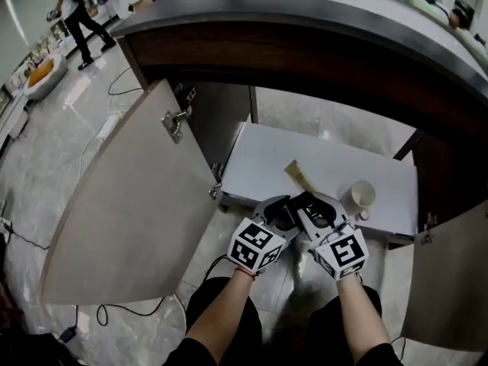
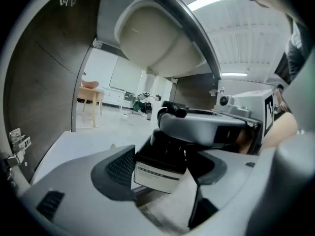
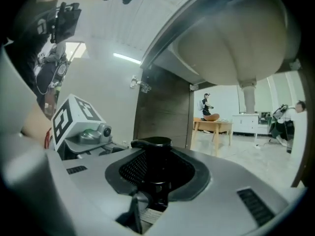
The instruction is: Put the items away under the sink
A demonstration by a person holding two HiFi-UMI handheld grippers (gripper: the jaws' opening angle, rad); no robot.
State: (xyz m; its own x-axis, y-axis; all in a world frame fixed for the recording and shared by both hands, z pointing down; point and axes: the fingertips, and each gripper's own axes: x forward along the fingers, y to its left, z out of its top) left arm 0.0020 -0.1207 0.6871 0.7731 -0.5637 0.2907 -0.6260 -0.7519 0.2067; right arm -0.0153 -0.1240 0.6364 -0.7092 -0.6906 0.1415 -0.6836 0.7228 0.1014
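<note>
Both cabinet doors under the sink are standing open: the left door (image 1: pixel 130 212), a flat matt beige panel with a metal hinge (image 1: pixel 175 119), is swinging wide over the marble-patterned floor (image 1: pixel 46 174), and the right door (image 1: pixel 450 280) is showing at the frame's right edge. Between them the opening is giving free access to the cabinet floor (image 1: pixel 259 158), a smooth white rectangular board. The dark curved table top (image 1: pixel 305 14) is overhanging the opening, and the pale rounded sink basin (image 2: pixel 157 38) is bulging down into the upper part of the cabinet, with its drain pipe (image 3: pixel 248 100) dropping behind it. A tan flat strip (image 1: pixel 300 175) is lying near the middle of the board and a white cup (image 1: pixel 361 196) is sitting near its right front corner, the two well apart. The left half of the board is lying bare. The black pump bottle (image 2: pixel 160 168), glossy with a white label on its body, is hanging at the board's front edge, held by both tools. The left tool (image 1: pixel 279 213) is closing its ribbed dark pads on the bottle's body, and the right tool (image 3: pixel 160 173) is clamping at a moderate width on the neck just under the flat pump head. Loose cables (image 1: pixel 114 311) are trailing on the floor beside the left door.
</note>
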